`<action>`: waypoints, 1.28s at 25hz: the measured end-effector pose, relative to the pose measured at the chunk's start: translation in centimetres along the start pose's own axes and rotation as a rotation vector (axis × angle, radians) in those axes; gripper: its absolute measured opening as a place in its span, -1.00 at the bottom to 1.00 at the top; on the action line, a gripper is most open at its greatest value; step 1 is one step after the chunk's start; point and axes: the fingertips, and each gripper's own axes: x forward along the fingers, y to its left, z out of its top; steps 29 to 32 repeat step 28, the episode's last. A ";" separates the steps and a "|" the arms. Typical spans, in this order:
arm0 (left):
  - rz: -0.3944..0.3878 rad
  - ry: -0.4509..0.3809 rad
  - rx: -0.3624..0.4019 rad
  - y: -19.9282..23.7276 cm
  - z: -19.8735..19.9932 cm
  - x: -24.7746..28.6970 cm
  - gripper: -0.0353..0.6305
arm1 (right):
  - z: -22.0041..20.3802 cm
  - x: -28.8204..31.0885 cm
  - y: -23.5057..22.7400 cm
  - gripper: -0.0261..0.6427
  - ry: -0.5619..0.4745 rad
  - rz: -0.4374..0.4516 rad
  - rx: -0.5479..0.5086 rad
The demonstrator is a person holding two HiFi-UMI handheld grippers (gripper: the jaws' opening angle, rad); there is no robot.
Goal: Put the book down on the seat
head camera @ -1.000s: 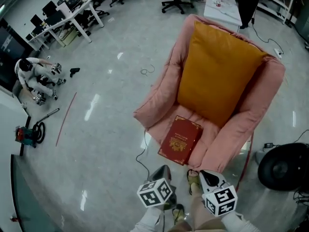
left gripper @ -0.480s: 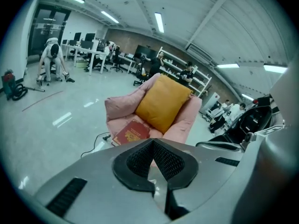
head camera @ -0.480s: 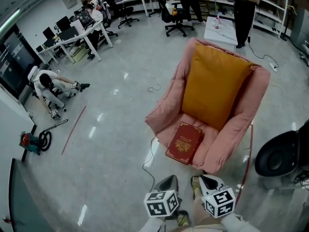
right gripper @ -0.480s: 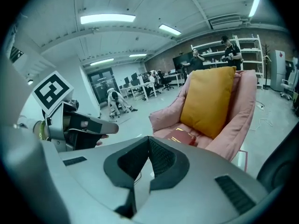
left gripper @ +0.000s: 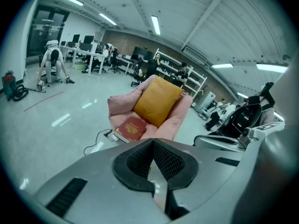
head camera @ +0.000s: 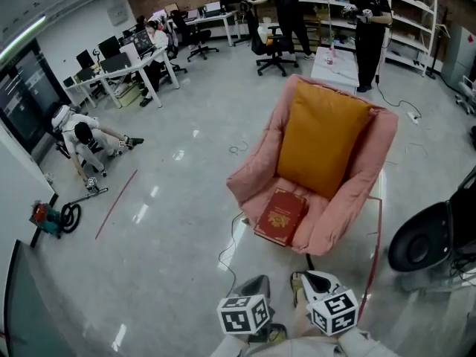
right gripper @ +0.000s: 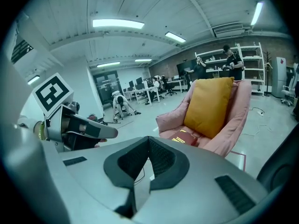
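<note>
Open floor is stretching wide around the armchair. The book is lying flat near the seat's front edge, below the cushion, well apart from the left gripper and right gripper, both staying closed and empty.

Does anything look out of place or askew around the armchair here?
Only the red hardcover book: it lies flat on the seat of the pink armchair but turned askew, at the very front edge, its near end possibly overhanging. Nothing looks spilled or damaged.
</note>
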 end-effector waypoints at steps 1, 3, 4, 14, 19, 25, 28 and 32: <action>-0.002 -0.001 0.011 -0.3 -0.4 -0.5 -0.88 | -0.1 -0.5 0.3 -0.91 -0.005 0.001 0.001; -0.006 -0.002 0.030 -0.8 -1.0 -1.4 -0.88 | -0.3 -1.3 1.0 -0.91 -0.015 0.003 0.002; -0.010 -0.002 0.037 -1.0 -1.2 -1.8 -0.88 | -0.4 -1.7 1.3 -0.91 -0.019 0.005 0.001; -0.047 -0.020 0.066 -2.1 -2.2 -3.3 -0.88 | -1.1 -3.7 3.2 -0.91 -0.044 0.003 -0.032; -0.057 -0.026 0.075 -3.0 -2.0 -4.3 -0.88 | -0.7 -4.8 3.5 -0.91 -0.051 -0.004 -0.036; -0.063 -0.023 0.078 -3.3 -2.5 -4.6 -0.88 | -1.1 -5.1 3.9 -0.91 -0.048 -0.002 -0.039; -0.062 -0.025 0.081 -3.3 -2.7 -4.5 -0.88 | -1.3 -5.1 3.9 -0.91 -0.049 -0.001 -0.042; -0.062 -0.025 0.081 -3.3 -2.7 -4.5 -0.88 | -1.3 -5.1 3.9 -0.91 -0.049 -0.001 -0.042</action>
